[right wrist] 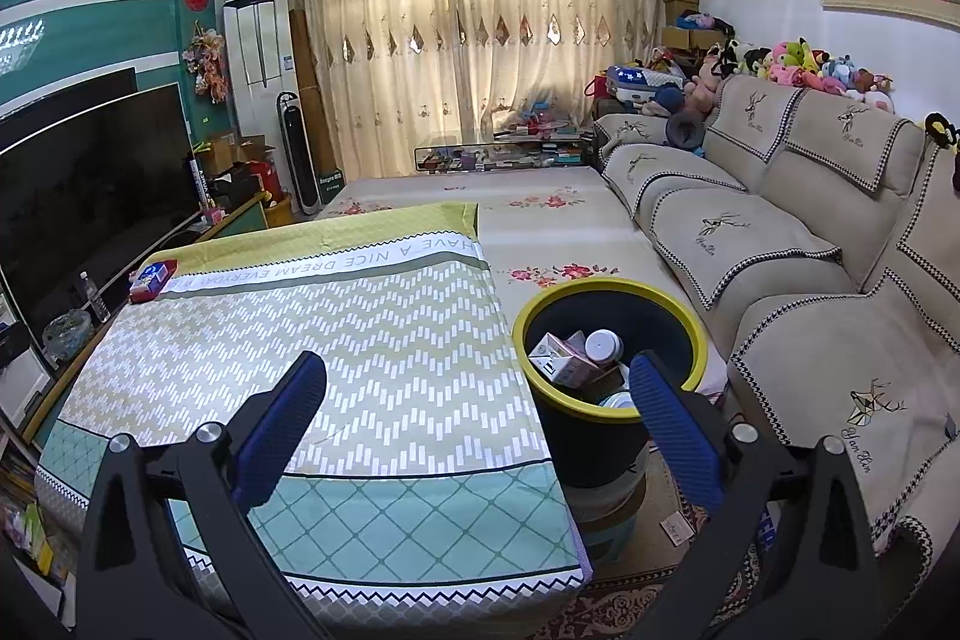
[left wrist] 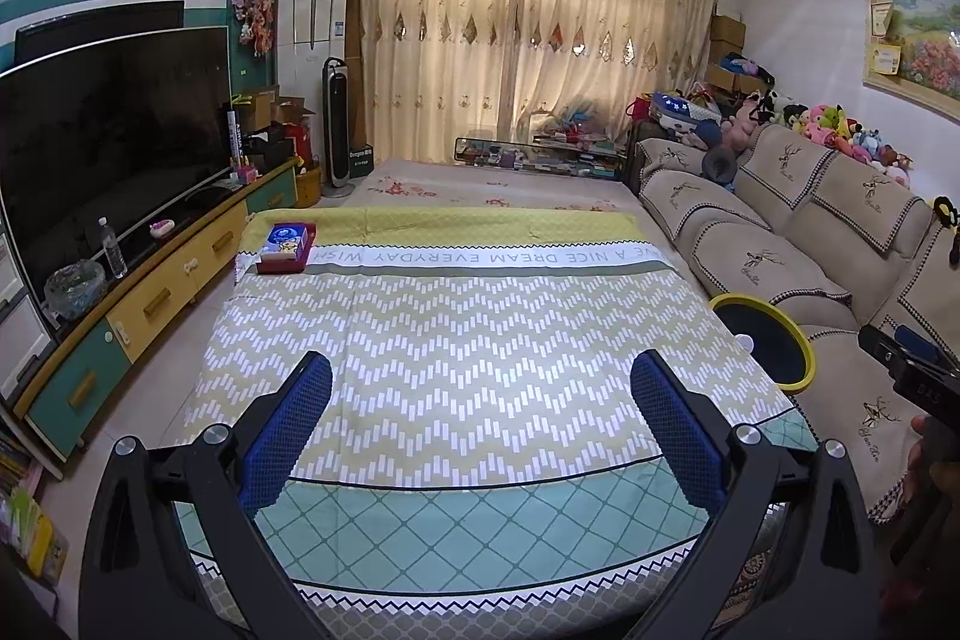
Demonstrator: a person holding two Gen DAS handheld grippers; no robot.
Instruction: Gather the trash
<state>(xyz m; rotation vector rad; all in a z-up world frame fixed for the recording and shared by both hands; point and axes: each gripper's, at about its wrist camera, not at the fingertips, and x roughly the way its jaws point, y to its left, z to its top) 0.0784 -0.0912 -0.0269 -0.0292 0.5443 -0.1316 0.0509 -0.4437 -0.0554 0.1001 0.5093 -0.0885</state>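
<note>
- Left wrist view: the left gripper [left wrist: 480, 430] hung above the near end of the tabletop [left wrist: 456, 340], which was draped in a chevron-patterned cloth; its blue-padded jaws stood wide apart with nothing between them.
- The only loose thing on the cloth was a red tray [left wrist: 282, 259] carrying a blue box [left wrist: 287, 239], far ahead and off to the left of the jaws, at the far-left corner of the tabletop. Its long axis ran roughly away from the camera. Whether it counted as trash I could not tell from this distance.
- The yellow-rimmed bin [left wrist: 807, 340] sat just past the tabletop's right edge, beside the sofa [left wrist: 780, 232]. The right gripper [left wrist: 912, 370] showed only as a dark body at the right margin.
- Right wrist view: the right gripper [right wrist: 477, 430] was likewise empty, jaws spread wide. It hovered over the tabletop's near right edge, with the bin [right wrist: 606, 289] just ahead and under its right jaw.
- Inside the bin lay a carton [right wrist: 564, 364], a white cap-topped bottle [right wrist: 603, 345] and other pieces, so much of the collecting looked done.
- From here the tray [right wrist: 150, 280] lay far off to the left, making the left gripper the nearer one for any reach toward it, while the right was better placed for the bin.
</note>
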